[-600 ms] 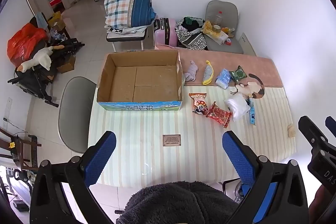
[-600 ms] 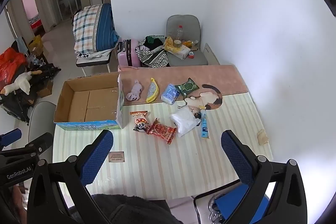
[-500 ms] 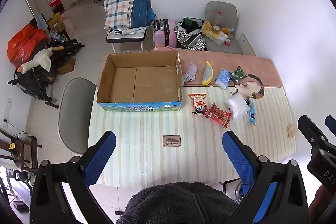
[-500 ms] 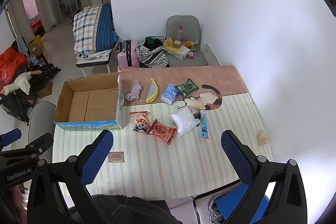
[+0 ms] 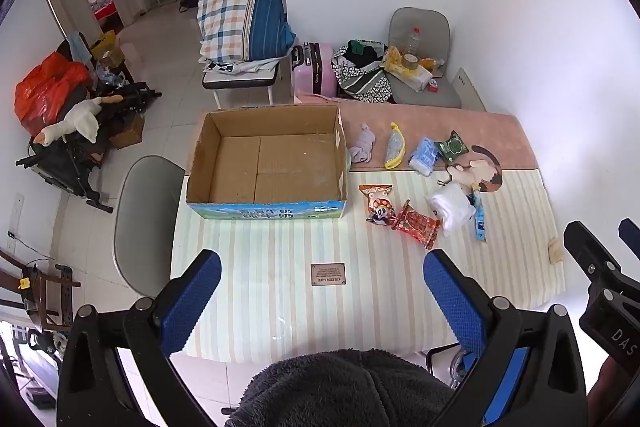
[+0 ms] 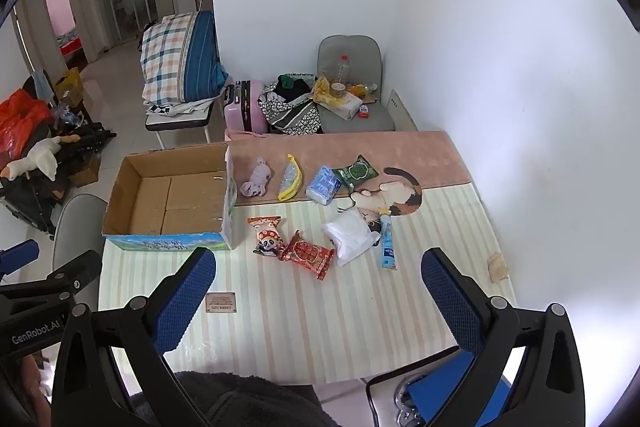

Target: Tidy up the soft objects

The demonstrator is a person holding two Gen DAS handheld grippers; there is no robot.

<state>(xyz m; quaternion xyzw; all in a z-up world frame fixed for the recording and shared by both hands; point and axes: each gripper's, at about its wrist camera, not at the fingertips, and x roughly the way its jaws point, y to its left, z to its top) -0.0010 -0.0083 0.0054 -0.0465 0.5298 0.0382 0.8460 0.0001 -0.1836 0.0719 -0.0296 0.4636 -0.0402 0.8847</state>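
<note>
No visible change between earlier views and now. Left gripper and right gripper frame same stretch of table, jaws at same wide spread, nothing between them. Box and packets ahead lie unmoved.

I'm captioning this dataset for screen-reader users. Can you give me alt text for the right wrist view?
An open right gripper with blue pads hangs above a striped table, holding nothing. An empty cardboard box sits at the table's left, with small snack packets, a white pouch and other soft items lying loose beside it.
</note>
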